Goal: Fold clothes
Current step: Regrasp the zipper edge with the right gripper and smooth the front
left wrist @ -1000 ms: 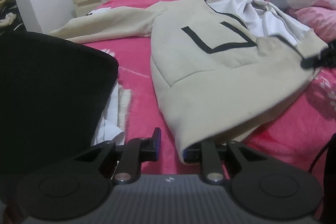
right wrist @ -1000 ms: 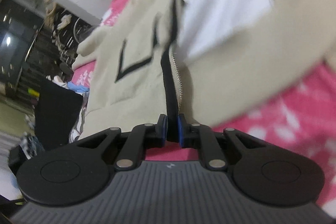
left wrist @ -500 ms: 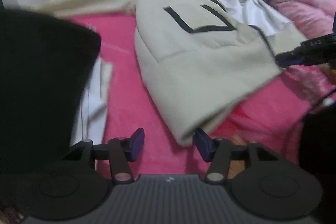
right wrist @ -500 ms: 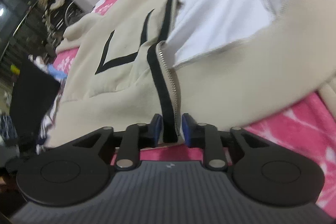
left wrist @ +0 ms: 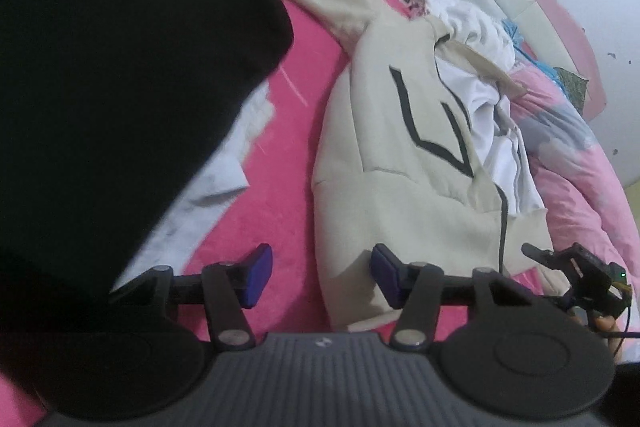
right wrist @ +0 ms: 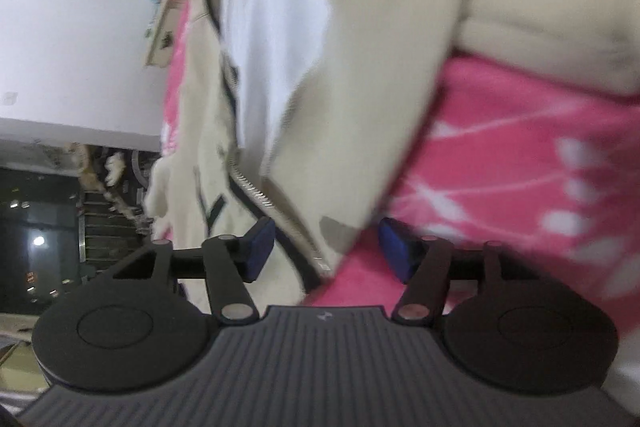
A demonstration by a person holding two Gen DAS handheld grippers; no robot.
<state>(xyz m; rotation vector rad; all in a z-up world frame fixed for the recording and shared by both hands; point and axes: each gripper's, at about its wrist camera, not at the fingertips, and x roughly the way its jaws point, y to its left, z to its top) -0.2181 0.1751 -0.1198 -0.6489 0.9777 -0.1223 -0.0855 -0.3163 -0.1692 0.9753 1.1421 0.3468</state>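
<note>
Hoodie [left wrist: 384,195]: cream, zip-front, black chevron; lies face-up on the pink bed [left wrist: 280,211], front open along the zip, white lining showing, one sleeve stretched toward the far corner; not folded.
Left gripper [left wrist: 320,277]: a second ago one finger sat at the hem; now wide apart, holding nothing, hem corner lying loose between the blue pads.
Right gripper [right wrist: 326,247]: a second ago clamped on the zip edge; now spread wide, empty, zip end lying free between the fingers; view blurred.
Black cloth [left wrist: 120,87]: fills the left of the view, apart from the hoodie.
Reading: both grips released, so the hoodie rests laid out flat; fresh holds are needed for a fold.
</note>
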